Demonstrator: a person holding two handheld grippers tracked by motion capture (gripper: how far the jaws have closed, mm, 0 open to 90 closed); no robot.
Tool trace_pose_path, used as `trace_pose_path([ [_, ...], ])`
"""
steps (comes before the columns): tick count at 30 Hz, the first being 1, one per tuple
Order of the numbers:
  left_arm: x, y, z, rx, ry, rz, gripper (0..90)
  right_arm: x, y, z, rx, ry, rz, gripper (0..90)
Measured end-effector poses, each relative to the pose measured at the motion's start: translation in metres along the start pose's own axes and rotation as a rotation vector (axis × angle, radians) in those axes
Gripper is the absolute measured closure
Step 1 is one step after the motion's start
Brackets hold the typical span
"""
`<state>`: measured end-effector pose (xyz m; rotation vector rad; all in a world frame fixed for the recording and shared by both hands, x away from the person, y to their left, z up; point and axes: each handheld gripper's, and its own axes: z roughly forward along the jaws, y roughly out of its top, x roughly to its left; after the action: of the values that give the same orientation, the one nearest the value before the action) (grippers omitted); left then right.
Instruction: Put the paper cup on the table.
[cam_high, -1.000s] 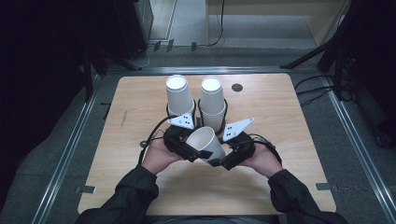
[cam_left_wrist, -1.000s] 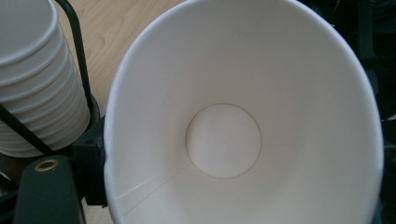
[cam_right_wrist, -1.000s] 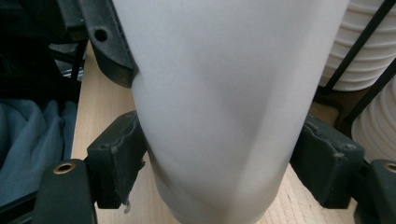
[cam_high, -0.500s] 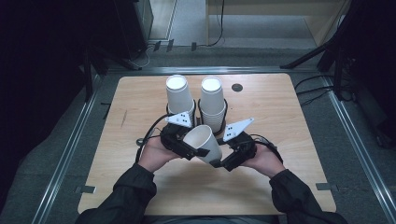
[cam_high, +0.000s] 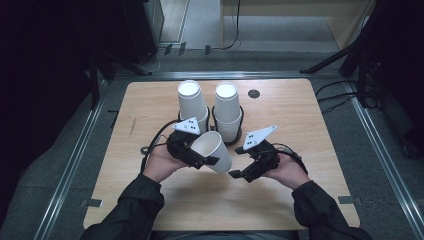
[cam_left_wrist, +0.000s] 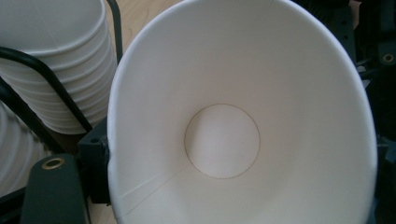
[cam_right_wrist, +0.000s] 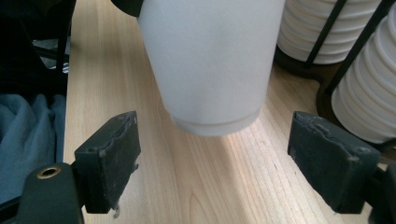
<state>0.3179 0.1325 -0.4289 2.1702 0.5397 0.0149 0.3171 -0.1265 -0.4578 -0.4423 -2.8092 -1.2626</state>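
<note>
A single white paper cup (cam_high: 214, 149) lies tilted above the table, its mouth toward my left gripper (cam_high: 200, 159), which is shut on it near the rim. In the left gripper view the cup's inside (cam_left_wrist: 224, 140) faces the camera, squeezed slightly oval, with one black finger (cam_left_wrist: 53, 191) at its left. My right gripper (cam_high: 239, 174) stands open just right of the cup's base. In the right gripper view the cup's base (cam_right_wrist: 212, 70) hangs ahead of that gripper (cam_right_wrist: 224, 158), touching neither pad.
Two stacks of white cups (cam_high: 191, 102) (cam_high: 227, 107) stand upside down in a black wire holder (cam_high: 241, 119) just behind the grippers. The wooden table (cam_high: 300, 200) has a small dark hole (cam_high: 254, 93) at the back right. Dark floor and cables surround it.
The right gripper has drawn back to the right and now stands apart from the cup's base. The left gripper keeps the cup and has tilted it a little.
</note>
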Motion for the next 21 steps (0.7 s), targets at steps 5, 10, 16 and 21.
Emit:
trace_pose_path([
  [5, 0.001, -0.001, 0.000, 0.012, 0.005, 0.005, 16.9, -0.001, -0.002, -0.003, -0.003, -0.013, 0.011, 16.8],
  [10, 0.001, -0.002, 0.000, 0.038, 0.028, 0.016, 16.9, -0.003, -0.003, -0.007, -0.008, -0.033, 0.035, 16.5],
  [16, 0.003, -0.004, -0.001, 0.049, 0.032, 0.013, 16.9, -0.005, -0.007, -0.009, -0.006, -0.081, 0.075, 16.5],
  [21, 0.005, -0.007, -0.002, 0.077, 0.045, 0.010, 16.9, -0.006, -0.010, -0.012, 0.002, -0.110, 0.098, 16.5],
])
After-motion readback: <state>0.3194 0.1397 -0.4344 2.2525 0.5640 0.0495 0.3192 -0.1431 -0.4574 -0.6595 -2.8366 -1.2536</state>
